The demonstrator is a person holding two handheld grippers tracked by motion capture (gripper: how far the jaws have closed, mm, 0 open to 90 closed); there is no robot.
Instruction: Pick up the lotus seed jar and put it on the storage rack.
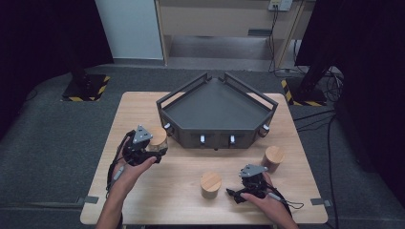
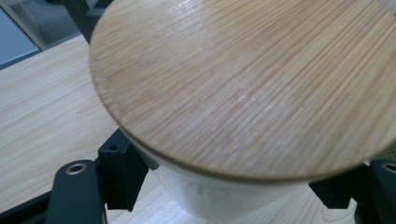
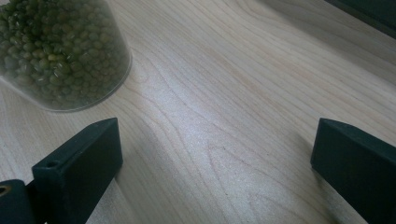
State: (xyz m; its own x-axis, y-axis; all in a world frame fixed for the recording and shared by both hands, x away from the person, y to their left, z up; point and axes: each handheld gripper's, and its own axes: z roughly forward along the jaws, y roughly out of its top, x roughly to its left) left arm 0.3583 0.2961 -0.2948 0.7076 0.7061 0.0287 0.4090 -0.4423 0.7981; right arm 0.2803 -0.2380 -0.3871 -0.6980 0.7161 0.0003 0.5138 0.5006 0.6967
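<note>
My left gripper point(image 1: 154, 149) is shut on a jar with a round wooden lid point(image 1: 157, 136), held just off the table close to the tray's front left corner. In the left gripper view the lid point(image 2: 243, 84) looms large, and the black fingers point(image 2: 116, 172) press on the jar's pale body point(image 2: 219, 200) from both sides. My right gripper point(image 1: 237, 193) rests low near the table's front right, open, with bare tabletop between its jaws point(image 3: 215, 158). A clear jar of green beans point(image 3: 60, 51) stands just beyond its left finger; its wooden lid point(image 1: 210, 181) shows in the high view.
A dark grey angular tray point(image 1: 215, 107) with raised rails sits at the back middle of the wooden table point(image 1: 143, 109). A third wooden-lidded jar point(image 1: 273, 158) stands right of the tray's front. Floor stands and cables lie beyond the table.
</note>
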